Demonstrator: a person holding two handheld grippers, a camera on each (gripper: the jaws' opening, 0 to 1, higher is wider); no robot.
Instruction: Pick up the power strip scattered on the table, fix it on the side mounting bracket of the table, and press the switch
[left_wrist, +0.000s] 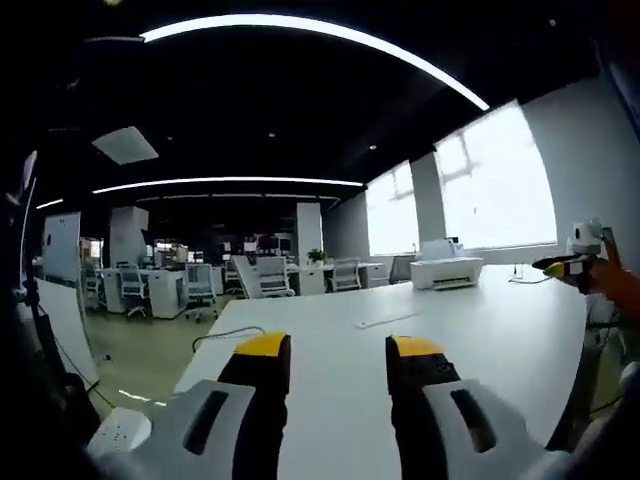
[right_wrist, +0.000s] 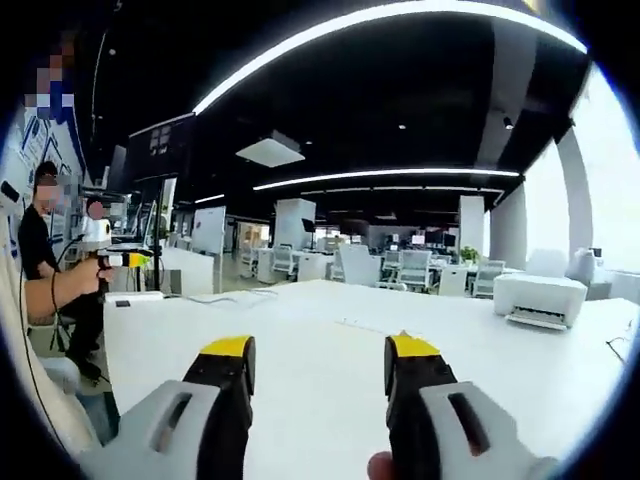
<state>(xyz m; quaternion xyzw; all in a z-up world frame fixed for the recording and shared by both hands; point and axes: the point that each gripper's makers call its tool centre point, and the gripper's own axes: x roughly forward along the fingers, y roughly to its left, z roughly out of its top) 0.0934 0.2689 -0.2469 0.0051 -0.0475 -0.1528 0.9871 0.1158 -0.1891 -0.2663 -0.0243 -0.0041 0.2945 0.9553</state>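
My left gripper is open, its yellow-tipped jaws held apart above the white table with nothing between them. A white socket block that looks like the power strip sits low at the left, beside the table's near corner, and a dark cable runs over the table edge there. My right gripper is also open and empty over the white table. A flat white bar, perhaps a power strip, lies at the table's far left end with a thin cable beside it.
A white printer stands on the far side of the table. A thin white strip lies mid-table. A hand holds another gripper at the right edge. A seated person holds a gripper. Office desks and chairs stand beyond.
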